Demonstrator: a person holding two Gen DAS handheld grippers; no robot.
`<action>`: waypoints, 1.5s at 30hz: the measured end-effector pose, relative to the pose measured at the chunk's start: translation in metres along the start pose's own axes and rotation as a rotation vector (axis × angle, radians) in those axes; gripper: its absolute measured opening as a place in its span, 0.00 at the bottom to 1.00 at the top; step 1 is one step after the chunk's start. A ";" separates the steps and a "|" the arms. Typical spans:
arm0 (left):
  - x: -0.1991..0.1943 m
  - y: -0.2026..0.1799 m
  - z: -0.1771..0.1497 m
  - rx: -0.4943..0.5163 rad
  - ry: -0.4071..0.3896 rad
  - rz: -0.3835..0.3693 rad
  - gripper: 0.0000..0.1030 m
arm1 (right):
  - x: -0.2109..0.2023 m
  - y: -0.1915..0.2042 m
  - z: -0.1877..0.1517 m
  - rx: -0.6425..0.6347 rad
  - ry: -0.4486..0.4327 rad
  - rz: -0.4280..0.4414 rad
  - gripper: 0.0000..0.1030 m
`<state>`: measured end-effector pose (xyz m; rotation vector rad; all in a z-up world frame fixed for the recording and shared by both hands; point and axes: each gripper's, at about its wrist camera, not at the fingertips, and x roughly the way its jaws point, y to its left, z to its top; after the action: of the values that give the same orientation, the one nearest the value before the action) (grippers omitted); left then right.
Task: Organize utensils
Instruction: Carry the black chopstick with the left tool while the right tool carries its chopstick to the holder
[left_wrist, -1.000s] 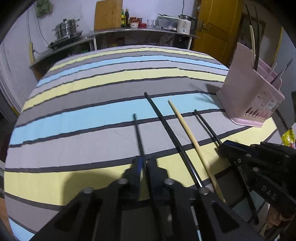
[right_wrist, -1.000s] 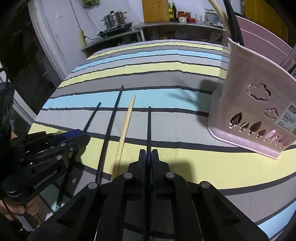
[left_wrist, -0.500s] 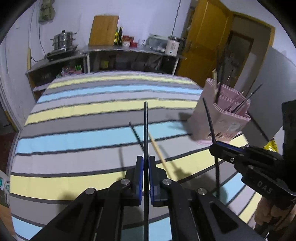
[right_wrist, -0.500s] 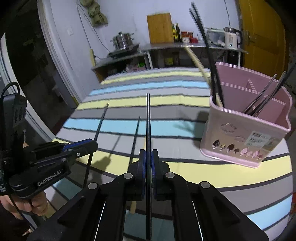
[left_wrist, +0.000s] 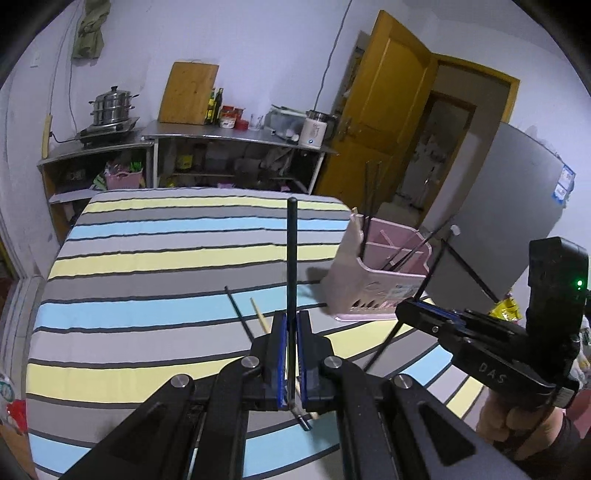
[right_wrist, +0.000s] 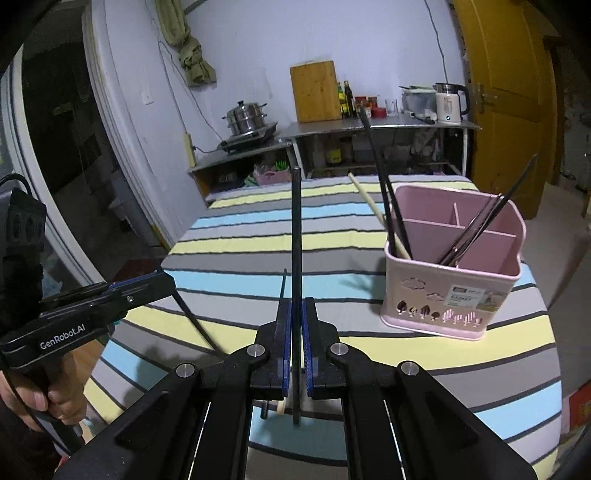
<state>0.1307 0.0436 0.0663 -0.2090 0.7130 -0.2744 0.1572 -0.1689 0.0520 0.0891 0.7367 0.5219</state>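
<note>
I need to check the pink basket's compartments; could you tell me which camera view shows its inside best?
The right wrist view: the pink basket stands near and unblocked, with its dividers and the chopsticks inside clear. In the left wrist view the basket is farther off, side-on, partly behind the right tool.

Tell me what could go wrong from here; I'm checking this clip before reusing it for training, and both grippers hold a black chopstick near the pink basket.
1. Each black chopstick is pinched near one end, so it could pivot or slip in the left gripper or right gripper.
2. The pink basket already holds leaning sticks; an incoming tip may snag them or tip the basket.
3. The two grippers are close together and could collide.
</note>
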 end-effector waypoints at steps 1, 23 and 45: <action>-0.003 -0.002 0.002 0.003 -0.005 -0.006 0.05 | -0.003 0.000 0.001 0.001 -0.005 0.000 0.05; 0.039 -0.027 0.011 -0.006 0.079 -0.103 0.05 | -0.030 -0.041 -0.008 0.105 -0.037 -0.057 0.05; 0.047 -0.087 0.123 0.048 -0.116 -0.212 0.05 | -0.075 -0.093 0.077 0.161 -0.281 -0.171 0.05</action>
<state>0.2316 -0.0412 0.1527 -0.2532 0.5692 -0.4777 0.2015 -0.2783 0.1318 0.2424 0.5050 0.2783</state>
